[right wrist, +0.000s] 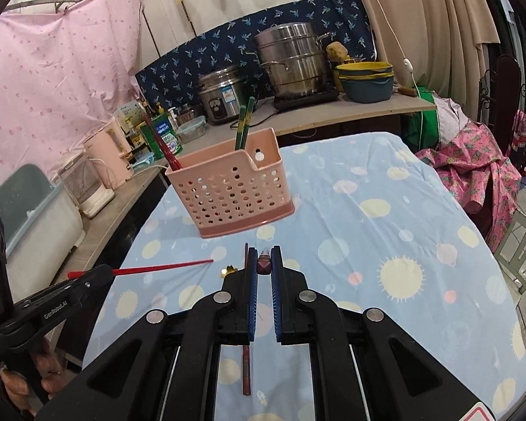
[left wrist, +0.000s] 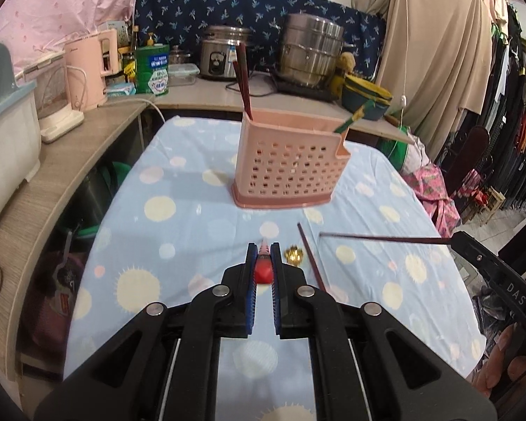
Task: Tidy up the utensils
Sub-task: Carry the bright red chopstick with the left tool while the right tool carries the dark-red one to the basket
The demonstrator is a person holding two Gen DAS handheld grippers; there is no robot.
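You have two grippers in play, each pinching one chopstick. Your left gripper [left wrist: 264, 251] is closed on a red chopstick [right wrist: 163, 267], held end-on in its own camera and pointing out level over the table in the right wrist view. Your right gripper [right wrist: 264, 254] is clamped on a dark brown chopstick [left wrist: 382, 238], which juts sideways above the cloth.

One more dark chopstick [right wrist: 246, 319] lies flat on the blue dotted tablecloth [right wrist: 385, 217], passing under your right gripper. Just beside it sits one small gold piece [left wrist: 294, 254], perhaps a spoon bowl or ornament; it is too small to tell.

The pink perforated utensil holder [left wrist: 287, 166] stands upright on the cloth, ahead of both grippers and apart from them. It holds one pair of dark red chopsticks [left wrist: 243, 80] at its left end and one pair of green chopsticks [right wrist: 244, 127] at its right end, all leaning.

Behind the table, the counter carries one rice cooker [left wrist: 222, 52], one steel steamer pot [left wrist: 310, 49], a green tin [left wrist: 153, 70] and a pink kettle [left wrist: 86, 73].
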